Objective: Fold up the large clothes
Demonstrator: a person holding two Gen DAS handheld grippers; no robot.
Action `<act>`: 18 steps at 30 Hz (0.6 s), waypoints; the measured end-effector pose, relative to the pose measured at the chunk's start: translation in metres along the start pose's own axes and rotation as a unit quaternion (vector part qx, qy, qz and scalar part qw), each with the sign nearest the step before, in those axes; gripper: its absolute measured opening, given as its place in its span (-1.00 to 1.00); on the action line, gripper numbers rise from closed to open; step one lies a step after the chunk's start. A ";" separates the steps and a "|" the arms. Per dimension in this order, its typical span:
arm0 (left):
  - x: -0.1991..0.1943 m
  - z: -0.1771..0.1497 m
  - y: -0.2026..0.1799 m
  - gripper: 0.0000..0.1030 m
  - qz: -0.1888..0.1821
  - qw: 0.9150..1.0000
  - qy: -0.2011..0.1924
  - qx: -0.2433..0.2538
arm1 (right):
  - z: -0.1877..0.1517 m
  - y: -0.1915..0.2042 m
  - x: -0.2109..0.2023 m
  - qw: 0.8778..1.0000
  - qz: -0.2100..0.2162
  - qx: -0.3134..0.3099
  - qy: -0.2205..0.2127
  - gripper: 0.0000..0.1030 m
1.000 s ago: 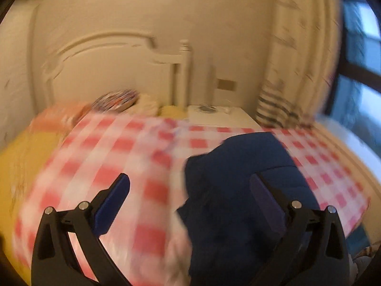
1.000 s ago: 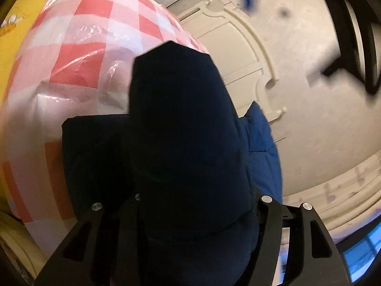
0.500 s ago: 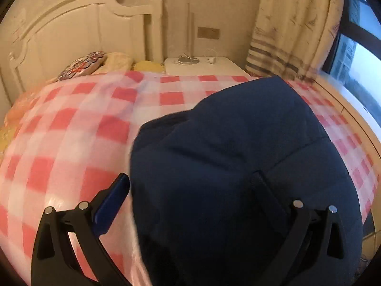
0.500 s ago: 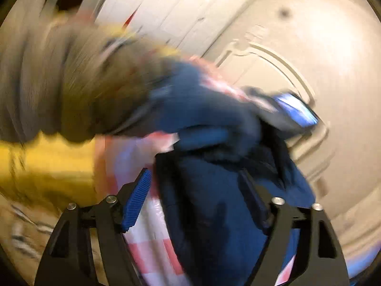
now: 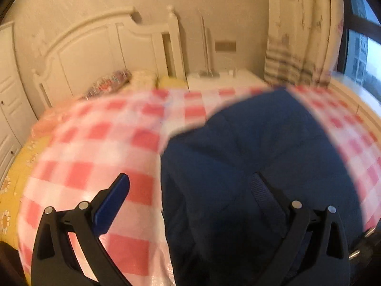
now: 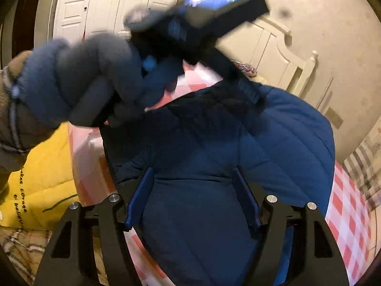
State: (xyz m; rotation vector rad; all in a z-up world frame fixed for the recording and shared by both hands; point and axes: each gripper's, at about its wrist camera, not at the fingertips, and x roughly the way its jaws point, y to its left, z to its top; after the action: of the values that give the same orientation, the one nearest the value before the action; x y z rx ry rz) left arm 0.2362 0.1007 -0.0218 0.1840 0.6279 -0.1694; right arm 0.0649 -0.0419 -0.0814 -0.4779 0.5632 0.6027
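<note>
A dark blue padded jacket (image 5: 259, 166) lies folded on the red and white checked bed cover (image 5: 100, 143). It also fills the right wrist view (image 6: 214, 171). My left gripper (image 5: 190, 195) is open above the jacket's left edge, its right finger over the fabric. My right gripper (image 6: 193, 195) is open just above the jacket, holding nothing. In the right wrist view the left gripper (image 6: 245, 90), held by a gloved hand (image 6: 78, 83), hovers over the jacket's far side.
A white headboard (image 5: 102, 54) and pillows (image 5: 112, 83) stand at the bed's far end, with a white nightstand (image 5: 221, 78) and curtain (image 5: 297, 35) to the right. A yellow quilt (image 6: 45, 174) lies at the bed's edge. White wardrobe doors (image 6: 107, 2) stand behind.
My right gripper let go of the jacket and opened, and now hovers above it. My left gripper moved over the jacket's left edge, staying open. The jacket now lies folded flat.
</note>
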 end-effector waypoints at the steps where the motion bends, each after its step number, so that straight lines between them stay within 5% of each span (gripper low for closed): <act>1: -0.009 0.011 -0.001 0.96 0.007 1.000 -0.012 -0.007 | -0.001 0.000 -0.001 1.000 -0.003 -0.003 0.000 0.32; 5: -0.008 0.039 -0.017 0.96 0.081 0.996 -0.020 0.005 | 0.005 -0.002 -0.001 1.000 -0.005 -0.003 0.001 0.32; 9: 0.065 0.016 -0.024 0.96 0.176 0.981 0.073 0.028 | 0.011 0.011 0.003 1.000 0.004 -0.006 -0.007 0.32; 13: 0.075 -0.005 0.001 0.96 0.160 0.984 0.068 -0.036 | 0.012 -0.008 -0.021 0.998 0.060 0.004 -0.022 0.29; 18: 0.077 -0.010 0.016 0.96 0.129 0.987 0.073 -0.067 | 0.022 -0.099 -0.042 0.990 0.022 0.114 -0.080 0.28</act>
State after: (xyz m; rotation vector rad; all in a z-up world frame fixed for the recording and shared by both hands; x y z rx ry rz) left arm 0.2953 0.1110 -0.0740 0.1463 0.7520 0.1372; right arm 0.1072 -0.1172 -0.0143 -0.2005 0.4841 0.6053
